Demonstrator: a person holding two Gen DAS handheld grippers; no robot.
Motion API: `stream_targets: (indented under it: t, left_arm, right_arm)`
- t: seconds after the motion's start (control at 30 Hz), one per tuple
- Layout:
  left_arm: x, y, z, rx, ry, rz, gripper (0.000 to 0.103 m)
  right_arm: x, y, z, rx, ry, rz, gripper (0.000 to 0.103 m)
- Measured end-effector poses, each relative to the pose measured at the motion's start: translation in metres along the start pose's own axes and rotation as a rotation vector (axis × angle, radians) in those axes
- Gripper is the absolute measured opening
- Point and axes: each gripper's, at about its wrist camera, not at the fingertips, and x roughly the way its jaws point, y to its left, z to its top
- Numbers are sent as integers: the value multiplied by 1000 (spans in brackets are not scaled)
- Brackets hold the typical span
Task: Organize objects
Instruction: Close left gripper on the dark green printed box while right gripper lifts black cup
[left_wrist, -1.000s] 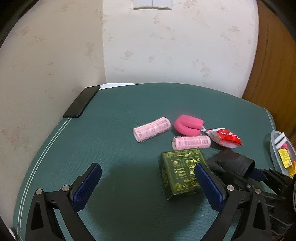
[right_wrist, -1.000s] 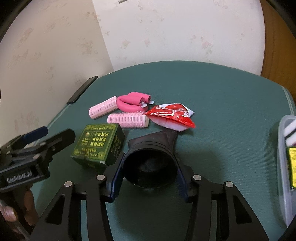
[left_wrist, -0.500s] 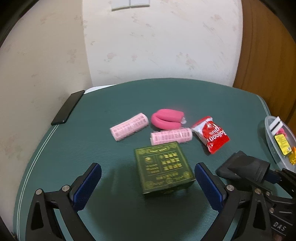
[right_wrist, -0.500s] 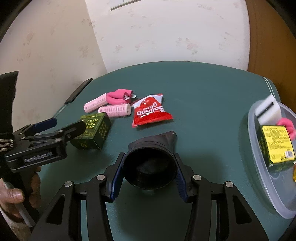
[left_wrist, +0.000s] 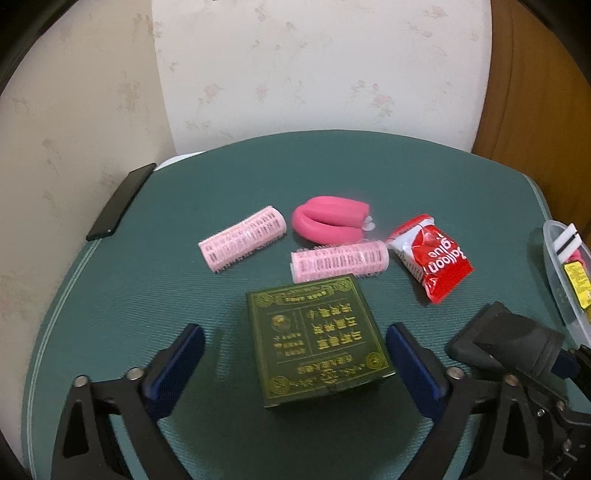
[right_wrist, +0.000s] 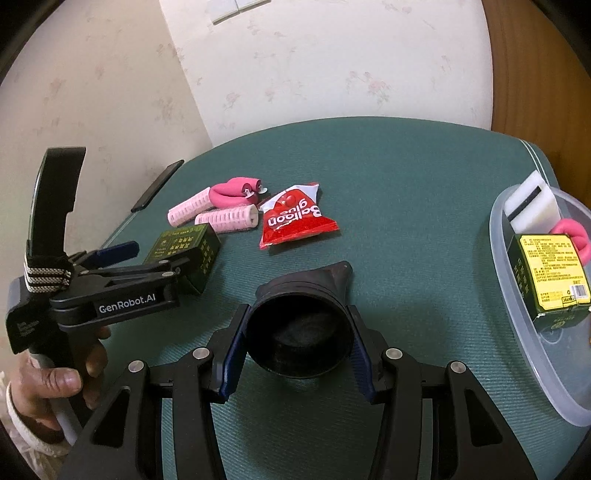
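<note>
Left hand-held gripper (left_wrist: 295, 363) straddles the green box (left_wrist: 319, 341) on the bench (left_wrist: 147, 295); its jaws have just been closing in, but both blue pads (left_wrist: 413, 365) stand clear of the box sides, so nothing is gripped yet. The box sits skewed to the jaw line. Risk: the pads meet corners rather than flat faces, and the box twists or skids on the green cover as they close.

One pink roller (left_wrist: 340, 260) lies just beside the box's far edge. A deeper reach could nudge it or catch it in the grip.

Right hand-held gripper (right_wrist: 295, 332) is clamped on a black funnel-shaped piece (right_wrist: 301, 317), held above the bench. Its round, tapered wall looks prone to slipping out forward if the squeeze eases.

The clear tub (right_wrist: 517, 317) at the right already holds a similar box and other items. Space looks tight, so a careless drop may land on its rim.

Red snack packet (left_wrist: 432, 258) lies near the right jaw's path.
</note>
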Motion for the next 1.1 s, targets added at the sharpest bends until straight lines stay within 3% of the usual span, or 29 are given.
stream_targets:
  t: [0.1, 0.13, 0.2, 0.27, 0.6, 0.9, 1.1]
  left_arm:
    - [5, -3, -2, 8, 25, -32, 73]
    - [5, -4, -2, 10, 28, -36, 73]
    - [3, -5, -3, 17, 20, -39, 73]
    - [-1, -5, -4, 18, 8, -55, 72]
    - [-26, 6, -8, -17, -54, -64, 72]
    - [-38, 8, -8, -20, -90, -65, 72]
    - [-38, 4, -9, -4, -89, -65, 72]
  right_arm:
    - [3, -1, 2, 13, 5, 11, 53]
    - [3, -1, 2, 16, 7, 17, 54]
    - [4, 0, 2, 15, 7, 26, 63]
    - [5, 1, 3, 11, 5, 34, 66]
    - [22, -5, 7, 59, 60, 64, 66]
    - [29, 4, 8, 8, 74, 25, 66]
    - [31, 7, 8, -14, 76, -12, 52]
